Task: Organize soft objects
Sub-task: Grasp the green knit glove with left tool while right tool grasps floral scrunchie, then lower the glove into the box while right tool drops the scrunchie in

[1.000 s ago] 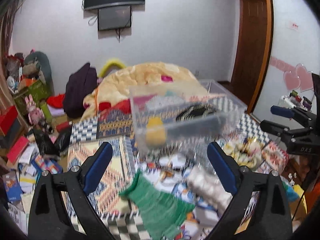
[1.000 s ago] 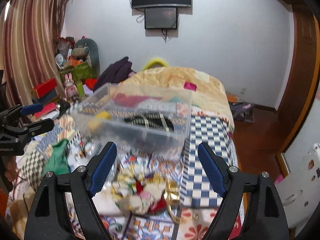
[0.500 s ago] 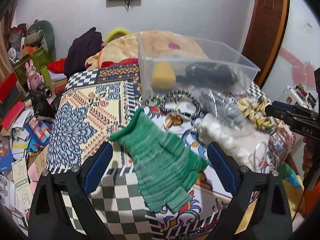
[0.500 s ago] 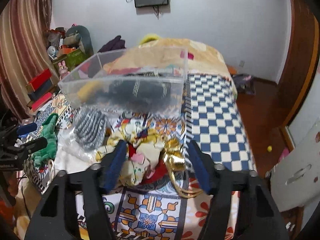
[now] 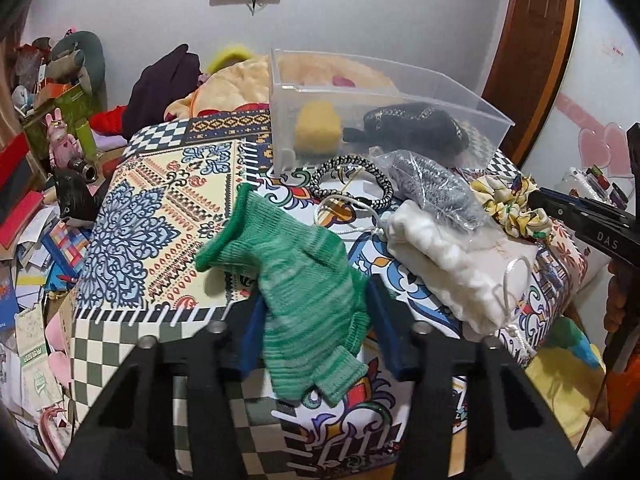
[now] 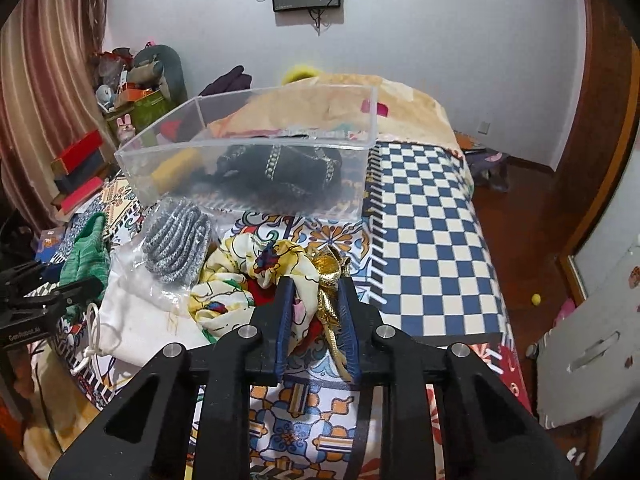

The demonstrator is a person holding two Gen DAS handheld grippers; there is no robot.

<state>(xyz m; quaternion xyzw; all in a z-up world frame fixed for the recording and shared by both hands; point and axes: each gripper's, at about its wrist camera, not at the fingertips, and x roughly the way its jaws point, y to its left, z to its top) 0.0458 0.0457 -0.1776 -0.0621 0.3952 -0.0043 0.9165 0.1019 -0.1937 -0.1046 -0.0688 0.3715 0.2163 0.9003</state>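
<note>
My left gripper (image 5: 314,320) is closed around the lower part of a green knit glove (image 5: 296,276) lying on the patterned bed cover. My right gripper (image 6: 316,312) is closed on a pile of yellow floral and gold fabric scrunchies (image 6: 276,276). A clear plastic bin (image 5: 384,92) stands behind, holding a yellow soft block (image 5: 318,130) and a black fabric item (image 5: 416,126). The bin also shows in the right wrist view (image 6: 256,152). A grey knit item in a clear bag (image 5: 436,188), a white drawstring pouch (image 5: 452,264) and a black-white braided ring (image 5: 352,176) lie between.
The bed's near edge runs just under both grippers. Clutter of boxes, toys and papers fills the floor at the left (image 5: 36,200). A blue-white checked cover (image 6: 424,232) spreads to the right of the bin. A wooden door (image 5: 532,52) stands at the right.
Both grippers came down and forward to the bed and closed: the left around the green glove, the right on the scrunchie pile.
</note>
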